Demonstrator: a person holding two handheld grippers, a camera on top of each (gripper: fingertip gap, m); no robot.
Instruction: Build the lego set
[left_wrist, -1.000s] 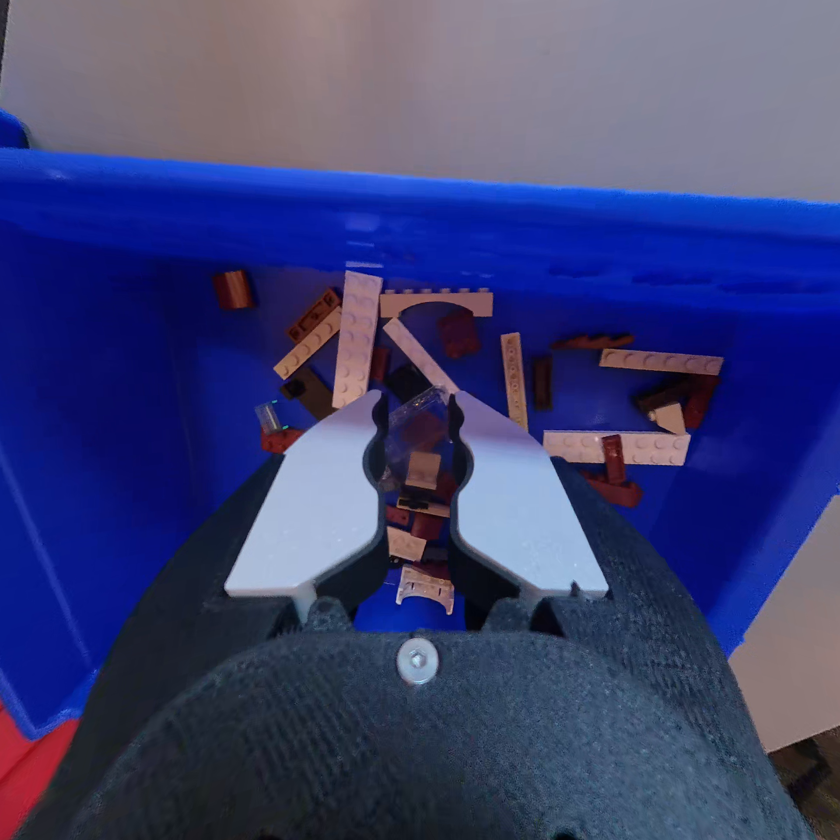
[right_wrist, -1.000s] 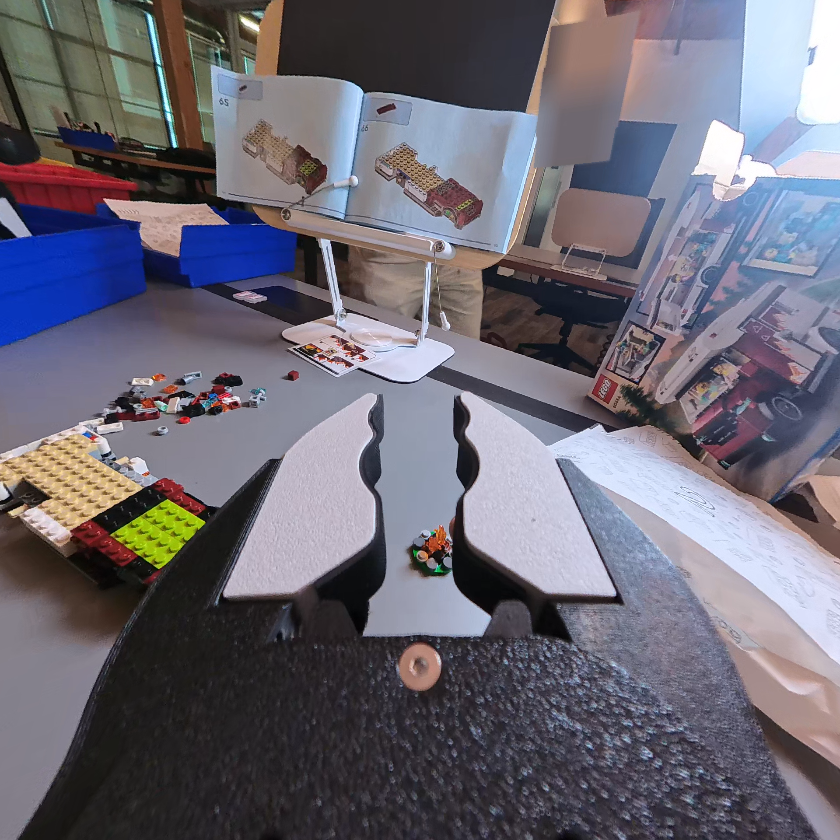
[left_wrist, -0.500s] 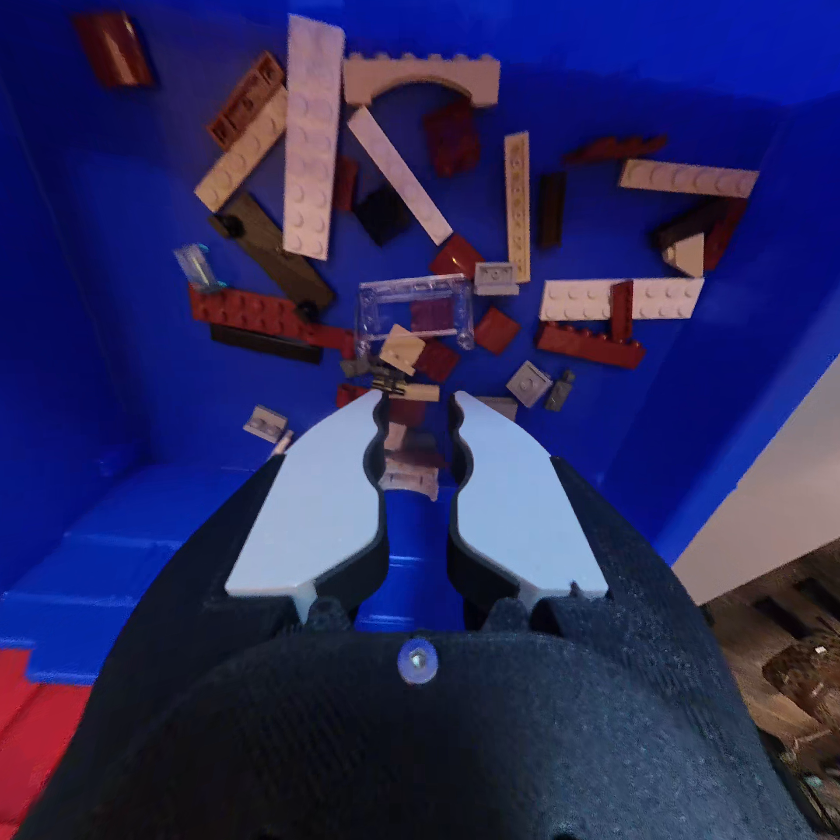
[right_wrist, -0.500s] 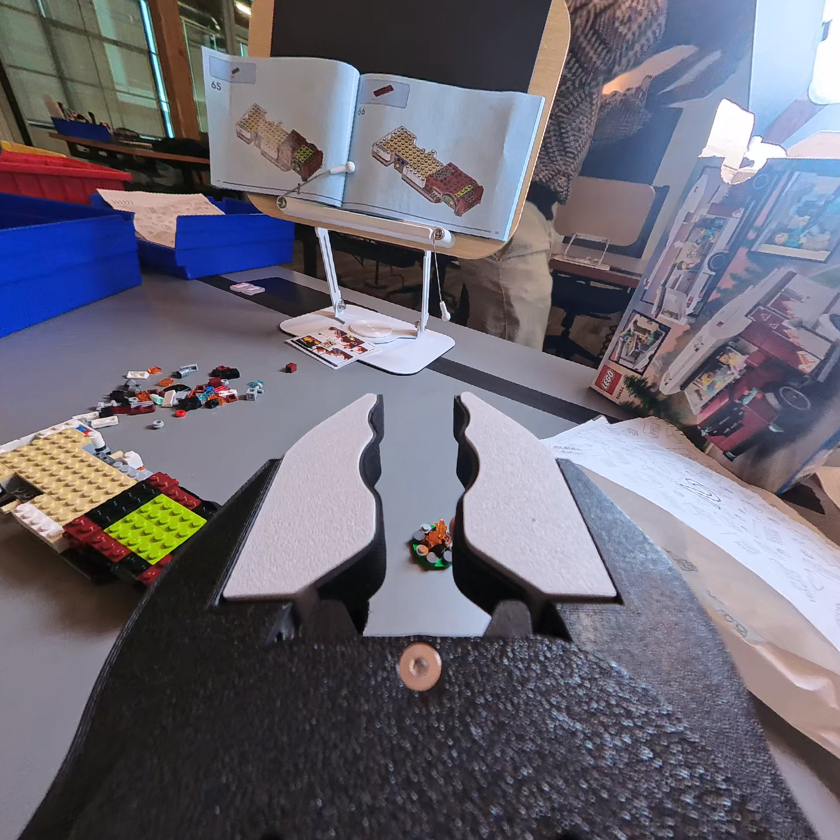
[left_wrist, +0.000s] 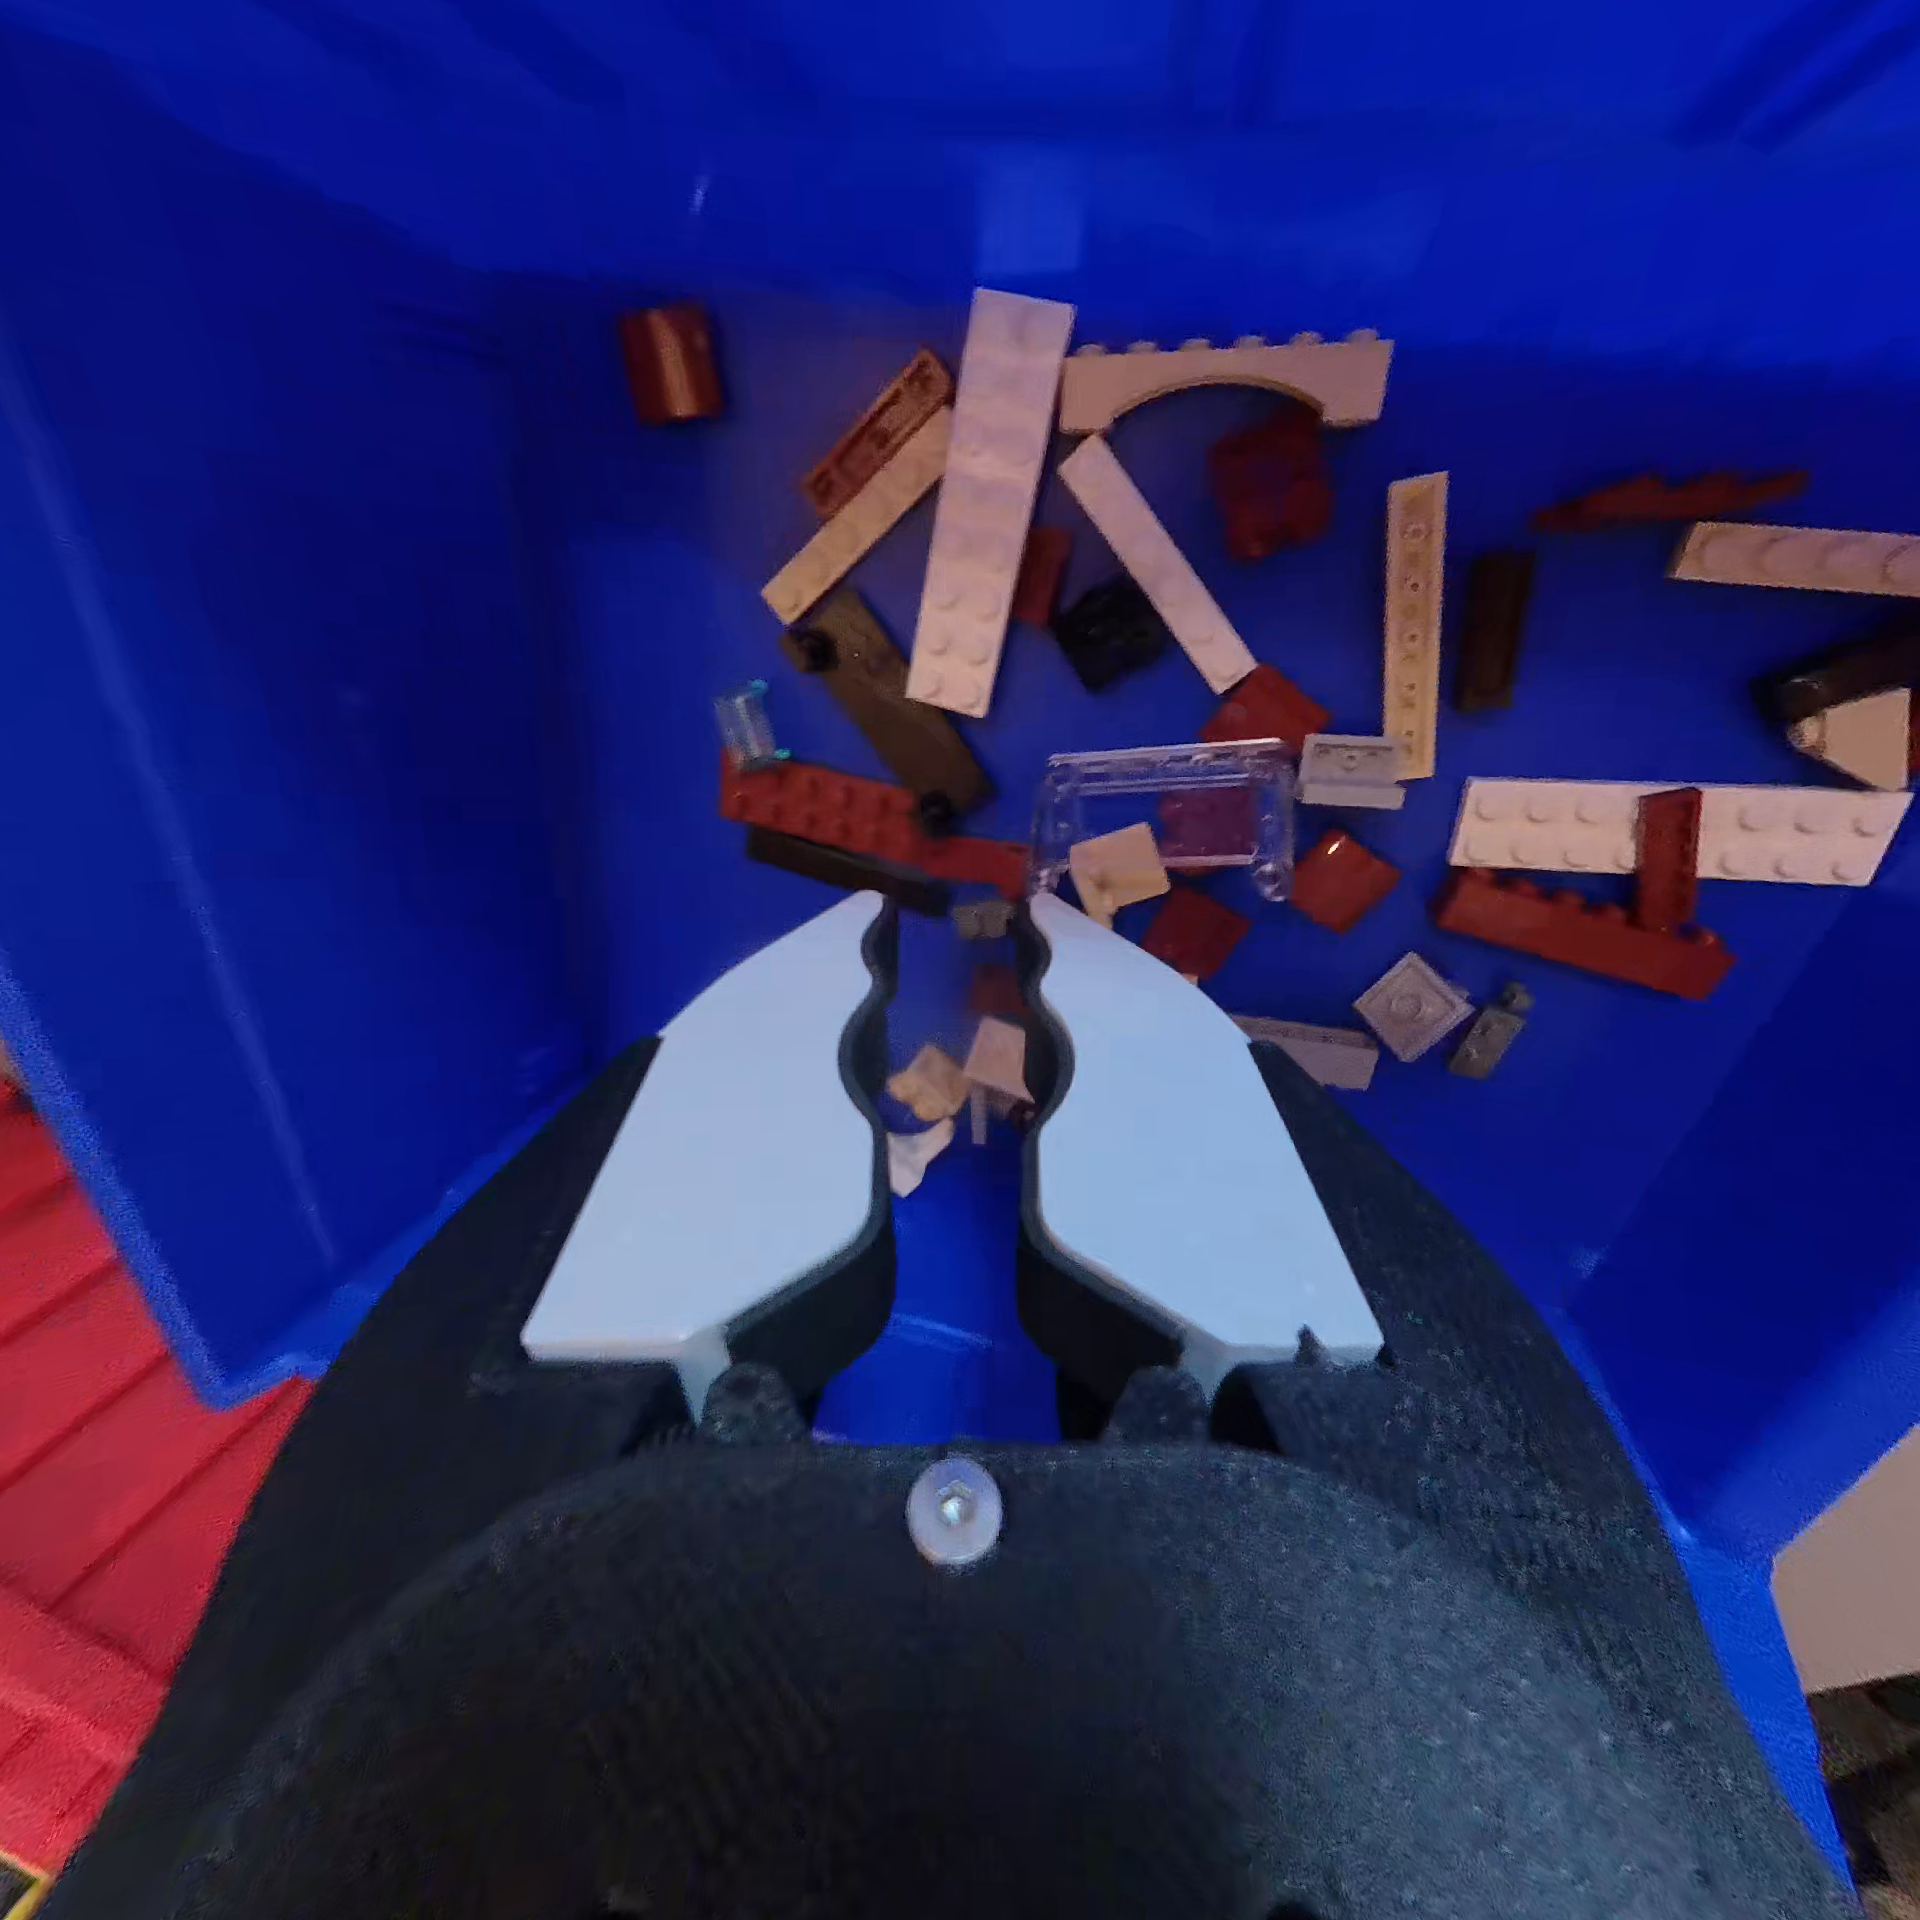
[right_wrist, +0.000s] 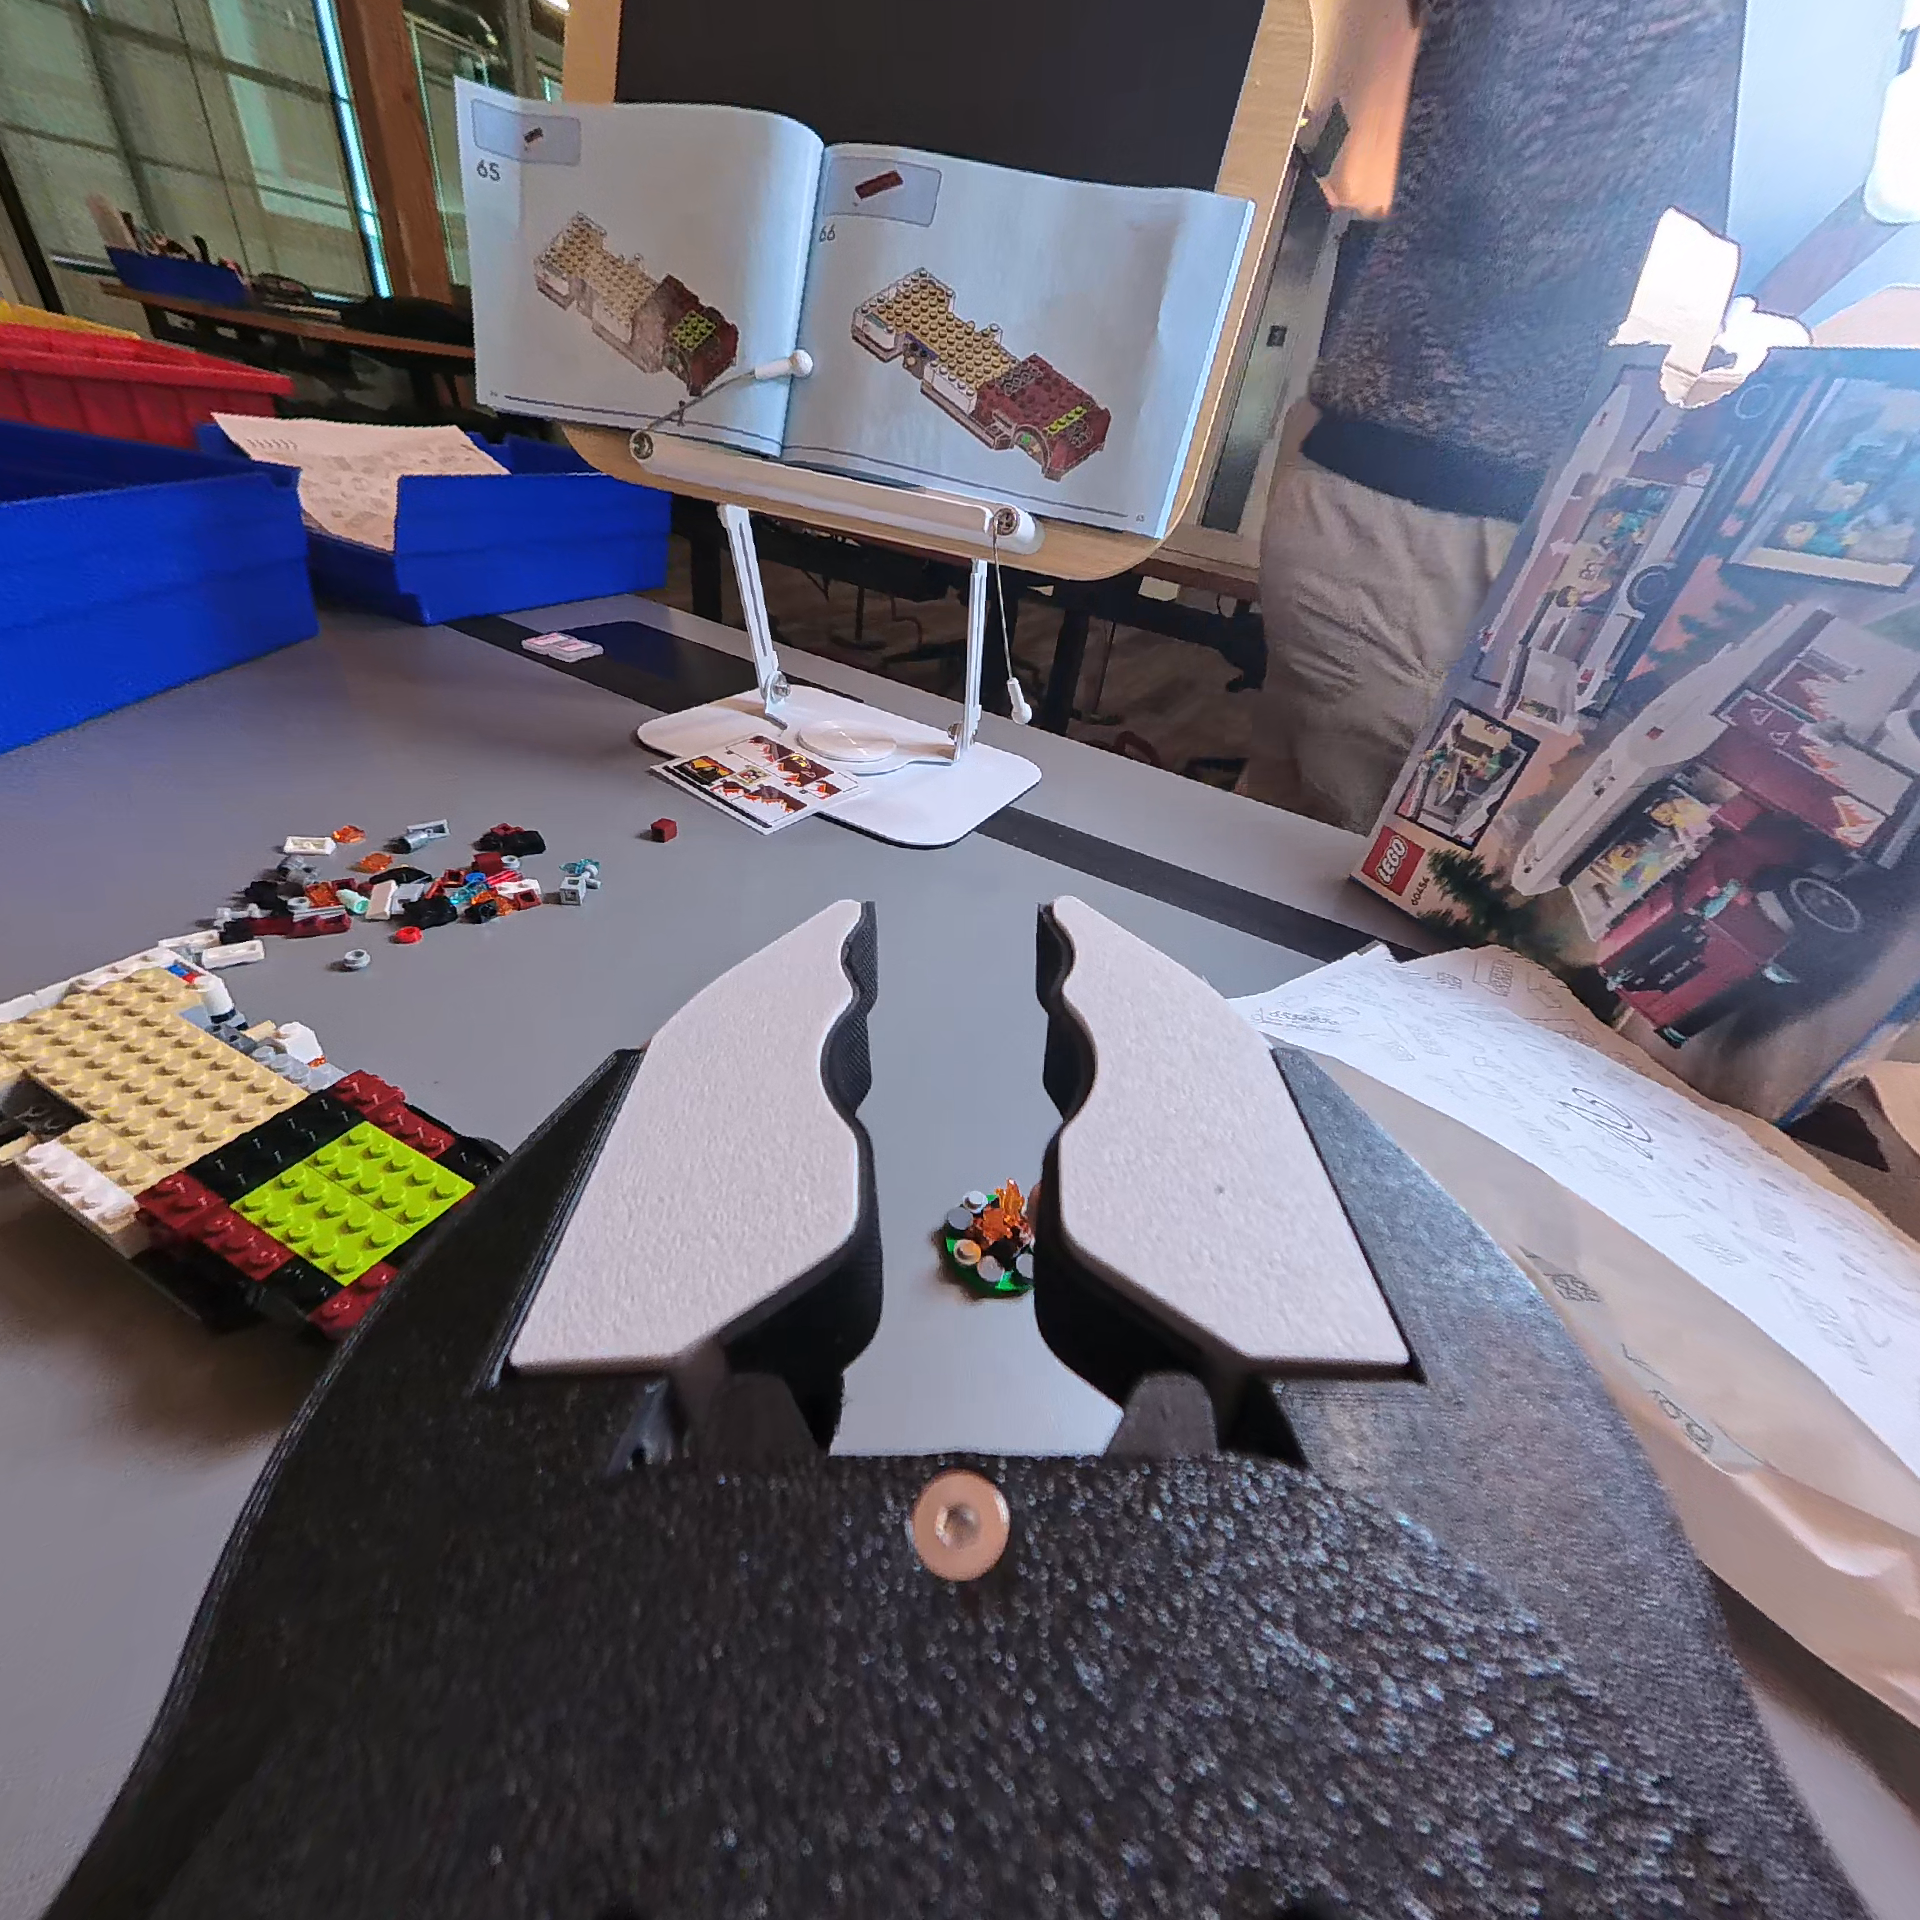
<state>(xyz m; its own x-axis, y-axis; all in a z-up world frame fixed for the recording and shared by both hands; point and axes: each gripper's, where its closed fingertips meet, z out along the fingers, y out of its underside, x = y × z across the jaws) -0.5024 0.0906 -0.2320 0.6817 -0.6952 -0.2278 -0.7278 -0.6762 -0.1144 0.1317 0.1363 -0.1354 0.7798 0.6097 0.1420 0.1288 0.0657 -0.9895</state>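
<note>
My left gripper (left_wrist: 956, 914) released over glossy blue bin (left_wrist: 312, 727), one clear window frame (left_wrist: 1164, 821) | right gripper (right_wrist: 956, 914) released over smooth grey counter (right_wrist: 520, 748), studded model (right_wrist: 208, 1132)

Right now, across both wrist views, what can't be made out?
- Left wrist view: small tan pieces between the left gripper fingers are blurred; contact unclear.
- Left wrist view: white plate in the blue bin is cut off by the right edge.
- Right wrist view: brick model is cut off by the left edge.
</note>
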